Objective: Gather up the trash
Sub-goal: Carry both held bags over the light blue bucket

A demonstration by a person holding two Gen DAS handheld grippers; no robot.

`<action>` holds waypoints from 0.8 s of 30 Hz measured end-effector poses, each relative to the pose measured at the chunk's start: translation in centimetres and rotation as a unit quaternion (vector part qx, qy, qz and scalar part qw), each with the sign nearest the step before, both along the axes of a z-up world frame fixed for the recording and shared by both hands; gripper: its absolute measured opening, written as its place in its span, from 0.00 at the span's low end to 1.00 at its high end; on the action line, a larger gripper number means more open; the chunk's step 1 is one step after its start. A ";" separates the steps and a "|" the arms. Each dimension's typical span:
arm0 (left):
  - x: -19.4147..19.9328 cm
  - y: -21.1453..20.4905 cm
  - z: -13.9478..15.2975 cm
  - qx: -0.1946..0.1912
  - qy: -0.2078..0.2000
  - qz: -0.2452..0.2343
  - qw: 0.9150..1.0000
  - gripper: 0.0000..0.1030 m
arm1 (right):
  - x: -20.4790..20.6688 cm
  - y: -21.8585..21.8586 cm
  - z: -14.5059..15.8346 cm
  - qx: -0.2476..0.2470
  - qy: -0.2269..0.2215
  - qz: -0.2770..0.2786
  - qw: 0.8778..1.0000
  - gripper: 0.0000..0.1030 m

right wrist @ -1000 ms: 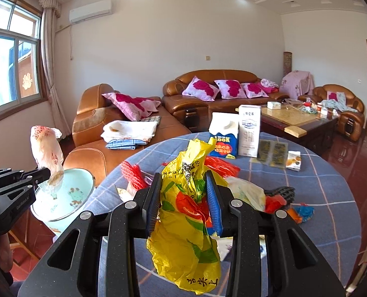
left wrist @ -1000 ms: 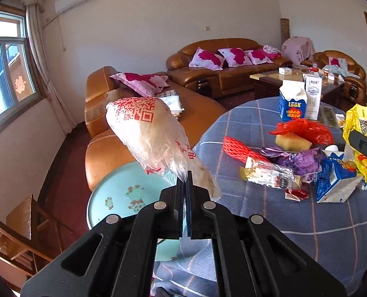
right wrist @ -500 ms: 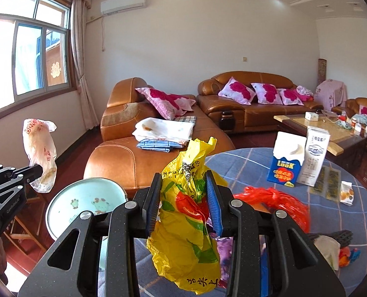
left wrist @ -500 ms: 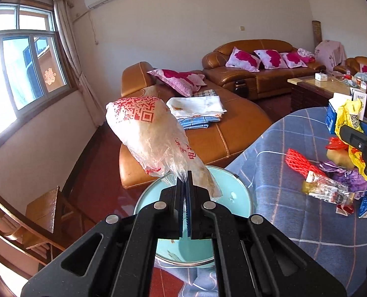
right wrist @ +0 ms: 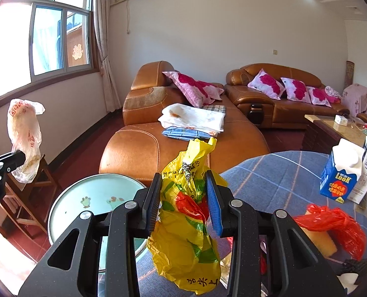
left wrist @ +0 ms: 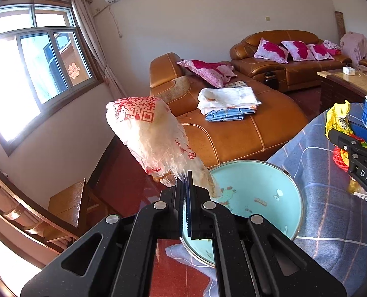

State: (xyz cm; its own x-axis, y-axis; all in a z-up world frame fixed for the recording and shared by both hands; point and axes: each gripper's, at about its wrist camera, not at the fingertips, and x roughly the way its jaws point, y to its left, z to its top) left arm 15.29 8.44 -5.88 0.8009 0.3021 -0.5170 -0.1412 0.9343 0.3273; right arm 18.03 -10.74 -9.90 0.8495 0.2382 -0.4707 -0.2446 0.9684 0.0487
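Note:
My left gripper (left wrist: pixel 186 182) is shut on the neck of a clear plastic bag (left wrist: pixel 148 136) printed in red, which sticks up and to the left above the floor. Below and to its right lies a pale blue enamel basin (left wrist: pixel 257 193) beside the table. My right gripper (right wrist: pixel 183 198) is shut on a crumpled yellow plastic bag (right wrist: pixel 185 225) that hangs down between its pads, over the table edge right of the basin (right wrist: pixel 94 198). The clear bag (right wrist: pixel 23 138) shows at the far left of the right wrist view; the right gripper's fingers (left wrist: pixel 356 153) and yellow bag (left wrist: pixel 336 121) show at the left view's right edge.
The round table with a blue checked cloth (right wrist: pixel 277 175) carries a blue milk carton (right wrist: pixel 339 175), a white carton, a red plastic bag (right wrist: pixel 331 222) and other litter. A brown leather sofa (right wrist: pixel 183 143) with folded linen stands behind. A wooden chair (left wrist: pixel 35 210) stands at the left.
Both grippers have swung left, away from the litter on the table. The basin has slid from the left towards the middle of both views. Each bag stays gripped.

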 end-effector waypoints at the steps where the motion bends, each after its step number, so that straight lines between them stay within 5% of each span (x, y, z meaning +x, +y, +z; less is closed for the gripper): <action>1: 0.1 0.2 0.1 0.002 -0.001 0.003 1.000 0.01 | 0.2 0.4 -0.1 -0.002 0.001 0.005 1.000 0.34; 24: 1.7 1.7 -1.3 -0.003 0.033 0.016 0.999 0.02 | 2.9 4.7 -2.5 -0.036 0.024 0.064 0.997 0.34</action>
